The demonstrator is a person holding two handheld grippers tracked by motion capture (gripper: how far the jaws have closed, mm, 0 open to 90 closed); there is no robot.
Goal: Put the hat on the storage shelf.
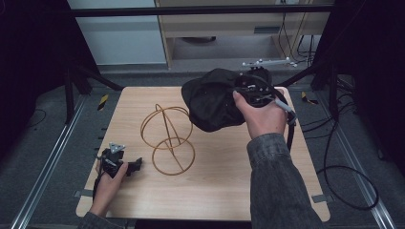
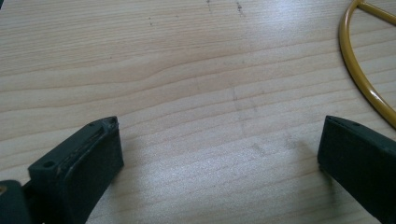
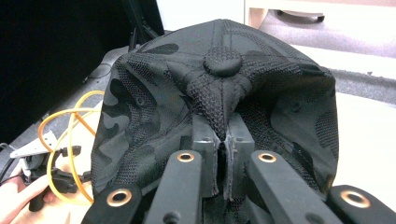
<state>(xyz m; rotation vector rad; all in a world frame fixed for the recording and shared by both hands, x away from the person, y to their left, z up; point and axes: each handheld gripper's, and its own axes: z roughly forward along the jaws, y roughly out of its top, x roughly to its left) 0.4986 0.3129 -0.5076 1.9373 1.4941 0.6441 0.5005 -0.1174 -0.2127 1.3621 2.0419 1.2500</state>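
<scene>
A black camouflage cap (image 1: 212, 100) hangs above the back right of the wooden table (image 1: 215, 191), pinched at its crown fabric by my right gripper (image 1: 248, 90). In the right gripper view the two jaws are pressed together on the cap (image 3: 219, 84) just below its top button. A gold wire stand (image 1: 168, 138) of crossed hoops sits mid-table, left of the cap. My left gripper (image 1: 136, 164) rests low at the front left, jaws wide apart with bare wood between them (image 2: 219, 140); a curve of the wire stand (image 2: 364, 79) passes at the upper right of its view.
The table's front half and right side are bare wood. A black cable (image 1: 344, 181) loops on the floor to the right. Metal rails (image 1: 43, 176) run along both sides of the table, and a shelf unit (image 1: 229, 28) stands behind it.
</scene>
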